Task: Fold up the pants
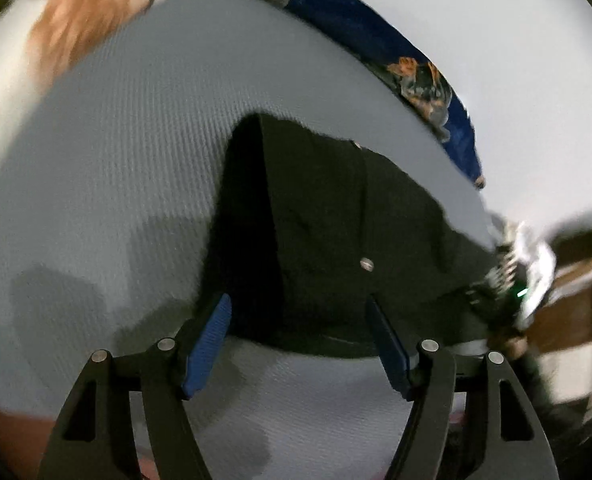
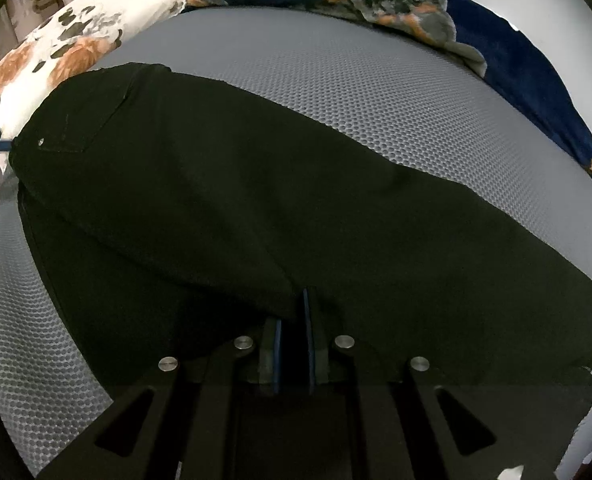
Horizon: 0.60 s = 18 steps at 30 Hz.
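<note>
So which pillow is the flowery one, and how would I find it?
Start at the big grey mattress where the black pants lie. Follow the pants to the pocket end; just past that end sits the white pillow with orange and dark flowers. The dark blue blanket along the far edge also has orange patches, but only the pillow is white.

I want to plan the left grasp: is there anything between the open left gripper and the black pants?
Nothing visible. The left gripper is open just above the near edge of the black pants, with only the grey mattress around them.
</note>
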{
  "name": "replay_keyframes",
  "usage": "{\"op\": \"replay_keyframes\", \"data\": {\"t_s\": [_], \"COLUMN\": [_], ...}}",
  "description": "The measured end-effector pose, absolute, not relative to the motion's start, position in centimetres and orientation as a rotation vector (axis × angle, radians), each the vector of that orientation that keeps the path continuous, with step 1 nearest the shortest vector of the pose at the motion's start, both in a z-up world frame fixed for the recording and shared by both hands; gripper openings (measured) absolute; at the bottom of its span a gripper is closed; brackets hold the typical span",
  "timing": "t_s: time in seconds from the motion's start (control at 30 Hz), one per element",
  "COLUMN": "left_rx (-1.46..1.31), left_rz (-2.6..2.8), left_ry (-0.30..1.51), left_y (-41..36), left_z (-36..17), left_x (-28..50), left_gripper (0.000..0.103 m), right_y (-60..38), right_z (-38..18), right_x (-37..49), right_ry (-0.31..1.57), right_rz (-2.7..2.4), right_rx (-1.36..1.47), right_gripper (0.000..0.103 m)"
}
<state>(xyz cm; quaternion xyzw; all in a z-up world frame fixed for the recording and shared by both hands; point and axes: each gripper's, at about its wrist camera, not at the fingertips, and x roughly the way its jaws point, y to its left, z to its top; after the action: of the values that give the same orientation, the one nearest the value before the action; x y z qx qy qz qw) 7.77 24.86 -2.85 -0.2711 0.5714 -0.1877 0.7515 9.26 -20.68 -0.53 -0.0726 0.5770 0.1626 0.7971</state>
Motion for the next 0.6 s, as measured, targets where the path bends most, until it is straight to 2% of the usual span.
{"op": "replay_keyframes", "data": {"t_s": [0.23, 0.33, 0.5, 0.6], "left_rx": [-0.800, -0.846, -0.829, -0.756], "left_rz": [-0.351, -0.286, -0.272, -0.308], "left_ry": [1.381, 1.381, 1.323, 1.283], "left_y": [22.3, 22.4, 22.8, 22.6], "left_z": [-6.3, -6.9, -6.1, -4.2], "left_x": [7.4, 7.7, 8.2, 9.5], "left_gripper": [0.066, 0.046, 0.022, 0.020], "right_y": [-20.8, -20.9, -20.8, -20.4], "right_z": [-0.7, -0.8, -0.6, 1.2], "right_x": [9.5, 9.5, 9.3, 8.9], "right_ry": [1.233, 1.230, 1.224, 1.184], "right_rz": [0.349, 0.349, 0.341, 0.324], "right_rx": [-0.140, -0.137, -0.153, -0.190], "right_gripper": [0.008, 0.008, 0.007, 0.007]}}
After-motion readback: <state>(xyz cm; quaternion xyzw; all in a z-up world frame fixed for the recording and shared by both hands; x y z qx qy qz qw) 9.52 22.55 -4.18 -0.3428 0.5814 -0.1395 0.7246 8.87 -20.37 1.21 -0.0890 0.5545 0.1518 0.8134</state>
